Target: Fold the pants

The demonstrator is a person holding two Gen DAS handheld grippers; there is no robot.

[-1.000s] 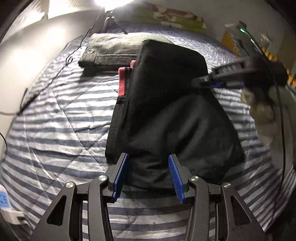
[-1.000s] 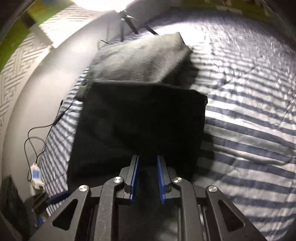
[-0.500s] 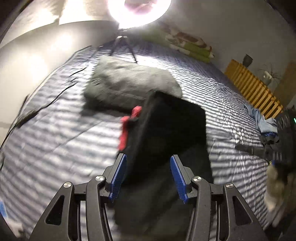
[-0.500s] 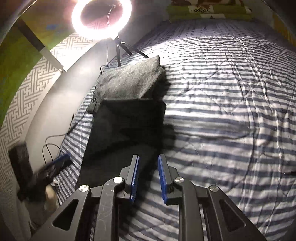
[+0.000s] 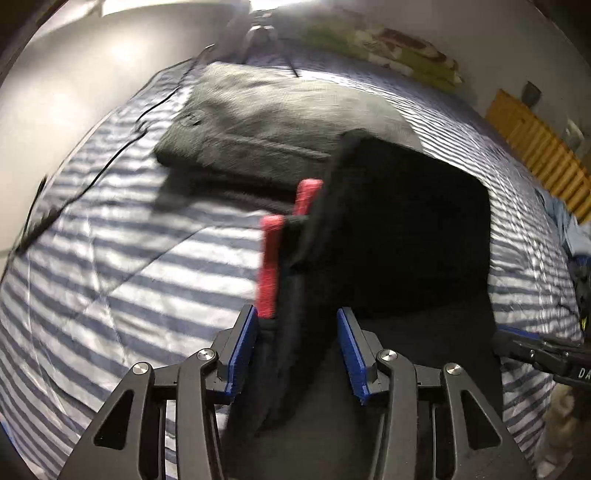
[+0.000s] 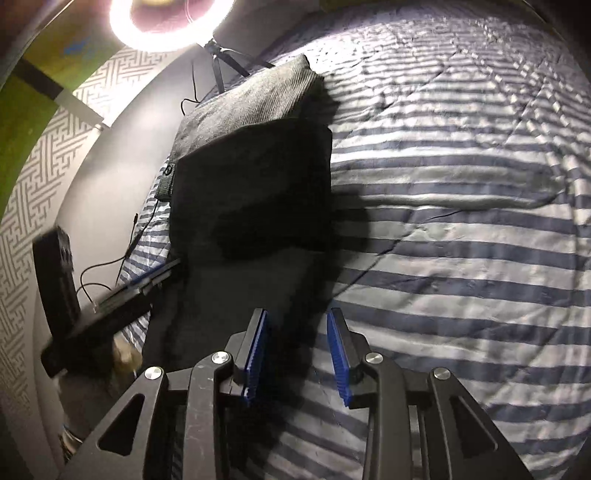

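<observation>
Looking down along both grippers, saw the black pants [image 5: 406, 229] lying folded in a thick dark block on the striped bed cover [image 5: 129, 277], toward its left side. Saw a grey folded cloth [image 5: 266, 110] just behind them at the far end. Noted a red stripe [image 5: 267, 269] running along the left edge of the pants, showing where the layers met.

Found the left gripper [image 5: 297, 347] at the near left edge, jaws about half apart, with that striped edge between them. Could not tell whether the pads pressed on the cloth, as it was dark and blurred there. Judged it a good spot for stopping the stacked layers from sliding.

Found the right gripper [image 6: 297, 347] at the near right edge, jaws just opened wider and a little apart, with the dark edge of the pants between them but not pinched. Took that as a letting go, so the fold could rest flat.

Saw a ring light [image 6: 166, 22] at the far left, lighting the bed. Guessed the fold nearly done, with only some tidying left.
</observation>
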